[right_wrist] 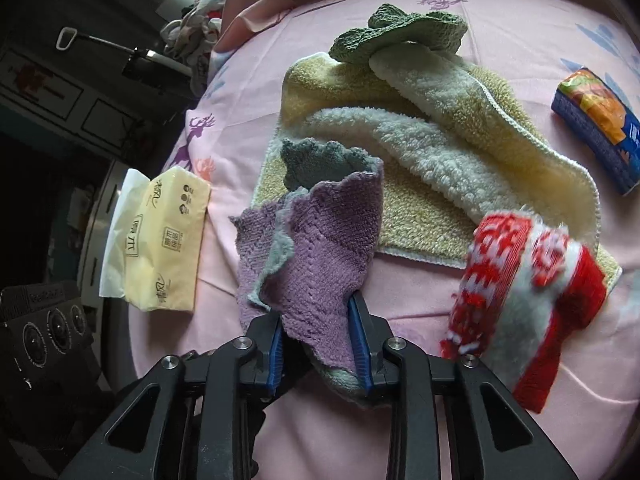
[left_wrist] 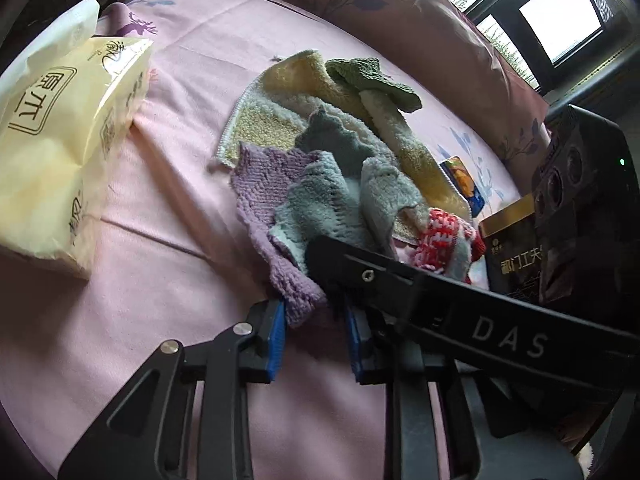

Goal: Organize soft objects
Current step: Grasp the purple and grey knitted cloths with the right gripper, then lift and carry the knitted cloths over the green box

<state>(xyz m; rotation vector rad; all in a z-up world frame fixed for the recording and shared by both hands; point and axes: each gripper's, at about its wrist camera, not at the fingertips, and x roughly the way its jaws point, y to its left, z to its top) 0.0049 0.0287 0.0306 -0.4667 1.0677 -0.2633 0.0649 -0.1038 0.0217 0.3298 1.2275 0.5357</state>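
A heap of soft cloths lies on the pink bed sheet [left_wrist: 160, 280]. It holds a yellow towel [left_wrist: 304, 80] [right_wrist: 420, 208], a green knitted cloth [left_wrist: 372, 76] [right_wrist: 400, 32], a grey cloth [left_wrist: 336, 140] and a red-and-white knitted piece [left_wrist: 444, 240] [right_wrist: 532, 280]. A purple cloth with a grey underside [left_wrist: 264, 200] [right_wrist: 320, 240] is at the near edge of the heap. My right gripper [right_wrist: 320, 344] is shut on its bunched lower part. My left gripper [left_wrist: 316, 332] is shut on a corner of the same cloth. The right gripper's black finger [left_wrist: 400, 280] crosses the left wrist view.
A yellow tissue pack [left_wrist: 60, 140] [right_wrist: 164, 240] sits at the bed's left edge. A blue-and-orange packet [left_wrist: 464, 184] [right_wrist: 596, 128] and a dark box [left_wrist: 512, 256] lie right of the heap. A pink rolled quilt [left_wrist: 400, 12] lines the far side. Dark furniture stands beyond the bed.
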